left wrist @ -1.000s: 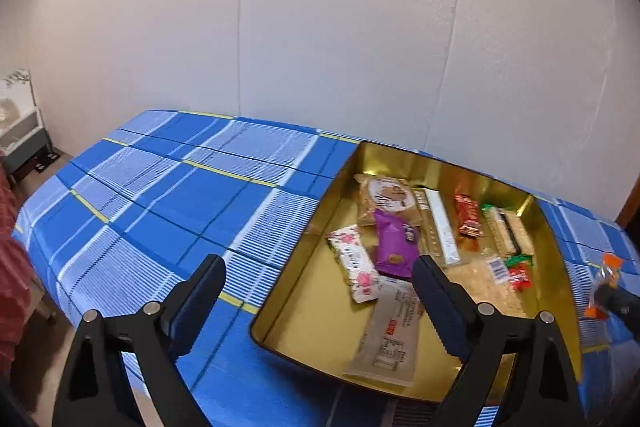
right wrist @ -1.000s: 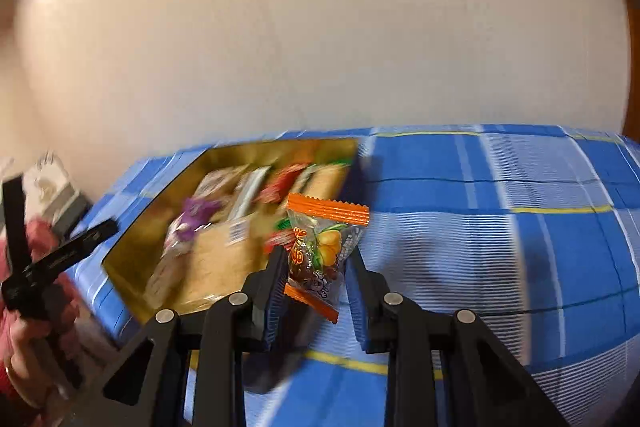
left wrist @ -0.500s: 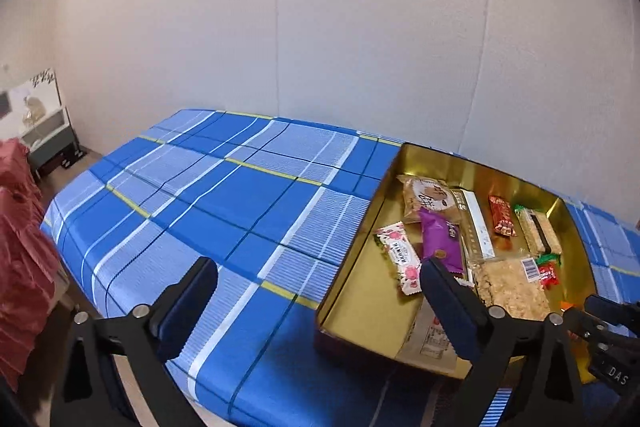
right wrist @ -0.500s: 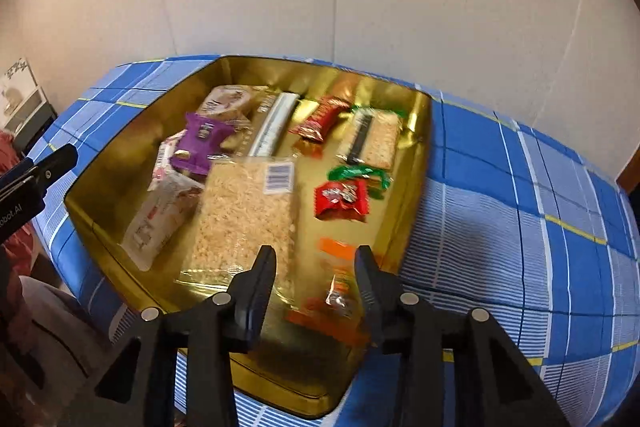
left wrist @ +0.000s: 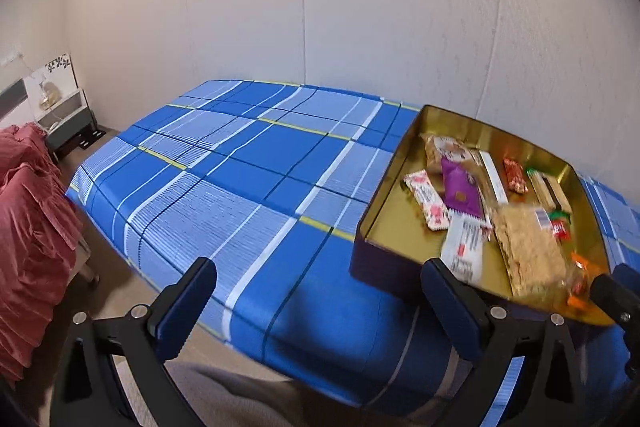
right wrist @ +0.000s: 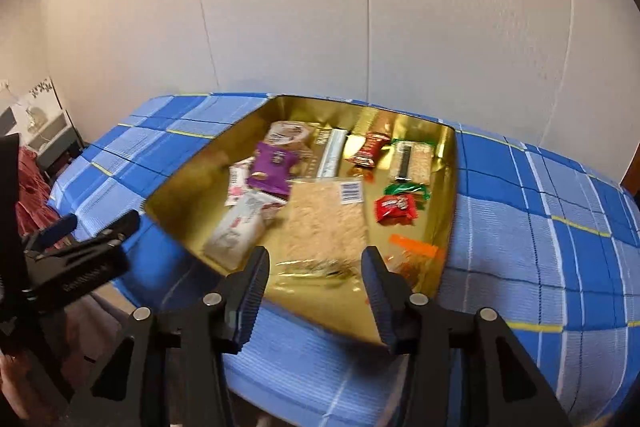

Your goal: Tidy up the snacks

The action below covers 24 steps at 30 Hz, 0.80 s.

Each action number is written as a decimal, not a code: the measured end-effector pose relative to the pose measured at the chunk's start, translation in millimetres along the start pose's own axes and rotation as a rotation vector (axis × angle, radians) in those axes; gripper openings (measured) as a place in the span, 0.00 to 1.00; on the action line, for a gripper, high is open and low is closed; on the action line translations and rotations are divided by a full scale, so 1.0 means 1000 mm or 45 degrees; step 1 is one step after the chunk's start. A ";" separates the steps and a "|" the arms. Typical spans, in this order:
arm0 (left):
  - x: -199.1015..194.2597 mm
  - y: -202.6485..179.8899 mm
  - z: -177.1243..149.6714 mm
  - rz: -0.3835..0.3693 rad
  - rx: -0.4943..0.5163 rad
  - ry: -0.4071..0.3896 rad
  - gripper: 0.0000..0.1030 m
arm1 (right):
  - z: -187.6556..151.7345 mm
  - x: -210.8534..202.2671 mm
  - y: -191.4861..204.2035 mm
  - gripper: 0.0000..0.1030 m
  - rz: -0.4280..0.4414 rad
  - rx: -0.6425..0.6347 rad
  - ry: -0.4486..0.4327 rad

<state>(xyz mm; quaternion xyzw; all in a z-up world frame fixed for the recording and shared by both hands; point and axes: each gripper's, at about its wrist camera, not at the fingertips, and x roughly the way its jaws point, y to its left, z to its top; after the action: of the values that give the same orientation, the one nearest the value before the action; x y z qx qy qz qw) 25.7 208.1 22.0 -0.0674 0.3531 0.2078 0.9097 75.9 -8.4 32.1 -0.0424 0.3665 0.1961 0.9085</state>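
A gold tray (right wrist: 180,187) sits on the blue plaid table and holds several wrapped snacks. Among them are a purple packet (right wrist: 272,167), a large cracker pack (right wrist: 324,223) and a red candy (right wrist: 396,207). An orange candy packet (right wrist: 414,255) lies loose in the tray's near right corner. My right gripper (right wrist: 316,267) hovers at the tray's near edge, its jaws opening with nothing between them. My left gripper (left wrist: 318,291) is wide open and empty over the table's front edge, left of the tray (left wrist: 384,187). The orange packet (left wrist: 580,279) also shows there.
The blue plaid cloth (left wrist: 240,167) covers the table, which stands against a white wall. A red fabric heap (left wrist: 28,207) and a low shelf unit (left wrist: 60,115) stand off the table's left end. Floor shows below the front edge.
The right gripper carried the orange candy packet over the tray, let it go and widened its jaws. The packet now lies in the tray. The left gripper drew back leftward.
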 end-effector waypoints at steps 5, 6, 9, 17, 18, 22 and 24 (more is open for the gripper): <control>-0.021 0.012 -0.013 0.102 -0.037 -0.073 1.00 | -0.010 -0.016 0.013 0.48 0.005 0.011 -0.049; -0.025 0.014 -0.015 0.091 -0.050 -0.077 1.00 | -0.013 -0.019 0.015 0.48 -0.002 0.010 -0.056; -0.039 0.018 -0.022 0.117 -0.080 -0.114 1.00 | -0.019 -0.026 0.018 0.48 -0.005 0.017 -0.053; -0.064 0.005 -0.031 0.161 -0.018 -0.145 1.00 | -0.033 -0.044 0.022 0.48 -0.027 0.015 -0.055; -0.065 0.004 -0.031 0.162 -0.011 -0.144 1.00 | -0.034 -0.046 0.021 0.48 -0.031 0.022 -0.055; -0.069 -0.004 -0.034 0.143 0.006 -0.124 1.00 | -0.037 -0.052 0.019 0.48 -0.047 0.031 -0.060; -0.069 -0.006 -0.035 0.138 0.009 -0.118 1.00 | -0.038 -0.054 0.018 0.48 -0.052 0.034 -0.067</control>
<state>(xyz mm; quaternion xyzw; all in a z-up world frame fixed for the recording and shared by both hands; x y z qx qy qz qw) -38.9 170.2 42.7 -0.0351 0.3145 0.2582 0.9128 8.7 -18.0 42.5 -0.0324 0.3440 0.1736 0.9222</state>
